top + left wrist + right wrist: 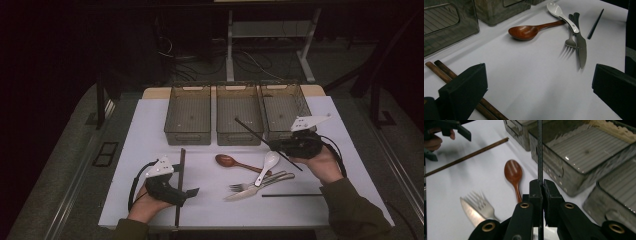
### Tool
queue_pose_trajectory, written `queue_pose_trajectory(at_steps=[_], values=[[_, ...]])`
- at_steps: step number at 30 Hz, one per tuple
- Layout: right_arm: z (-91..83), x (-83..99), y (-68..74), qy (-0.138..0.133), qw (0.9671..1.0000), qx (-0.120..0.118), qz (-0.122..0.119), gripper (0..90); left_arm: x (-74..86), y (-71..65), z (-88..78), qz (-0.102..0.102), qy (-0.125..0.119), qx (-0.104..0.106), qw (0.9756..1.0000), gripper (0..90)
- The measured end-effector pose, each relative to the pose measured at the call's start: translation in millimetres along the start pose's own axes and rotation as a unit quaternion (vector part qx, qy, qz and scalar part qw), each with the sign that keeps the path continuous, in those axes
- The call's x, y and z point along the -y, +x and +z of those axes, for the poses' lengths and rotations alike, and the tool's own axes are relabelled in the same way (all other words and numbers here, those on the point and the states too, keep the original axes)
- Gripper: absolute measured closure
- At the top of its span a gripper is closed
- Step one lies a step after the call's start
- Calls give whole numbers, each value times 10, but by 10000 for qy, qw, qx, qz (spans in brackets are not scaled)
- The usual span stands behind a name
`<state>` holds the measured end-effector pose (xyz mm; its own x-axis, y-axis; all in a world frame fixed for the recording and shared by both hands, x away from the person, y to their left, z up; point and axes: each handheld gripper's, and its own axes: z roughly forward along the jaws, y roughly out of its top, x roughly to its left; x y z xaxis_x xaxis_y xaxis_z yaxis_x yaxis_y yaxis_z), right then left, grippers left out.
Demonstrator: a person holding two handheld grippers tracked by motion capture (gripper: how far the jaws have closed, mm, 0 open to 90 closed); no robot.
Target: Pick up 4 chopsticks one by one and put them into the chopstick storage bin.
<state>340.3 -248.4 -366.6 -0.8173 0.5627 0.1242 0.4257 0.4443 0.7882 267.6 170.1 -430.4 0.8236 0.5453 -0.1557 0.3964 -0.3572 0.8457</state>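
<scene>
Clamped tight, the right gripper [541, 187] has a black chopstick [539, 150] pinched between its jaws, the stick angling up toward the middle bin [239, 112] in the centre of the high view. Lower left, the left gripper [186, 192] sits wide open, holding nothing, beside the brown chopsticks [446, 72]. Centre frame: wooden spoon [227, 160], white spoon [267, 164], fork [245, 185], knife [250, 190], and a second black chopstick [291, 195].

A thin black chopstick [260, 136] is being held clamped between the jaws of the right gripper [278, 145], angled up toward the middle of three grey bins [239, 120]. Its mate [291, 195] is lying flat on the white table [150, 125], near right of the cutlery.
</scene>
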Motion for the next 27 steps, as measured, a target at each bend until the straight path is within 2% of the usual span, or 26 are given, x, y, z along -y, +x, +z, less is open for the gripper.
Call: queue_pose_trajectory(at_steps=[6,11,27], values=[[155,-220,50,-47,10000,29,-25,856,-5,2,-13,1,2,-38,10000,0],[271,-376,58,-106,9999,51,73,856,-9,1,-15,29,-4,-34,10000,0],[617,-754,-2,-448,9984,132,323,855,-18,-1,-15,40,-21,-8,10000,0]])
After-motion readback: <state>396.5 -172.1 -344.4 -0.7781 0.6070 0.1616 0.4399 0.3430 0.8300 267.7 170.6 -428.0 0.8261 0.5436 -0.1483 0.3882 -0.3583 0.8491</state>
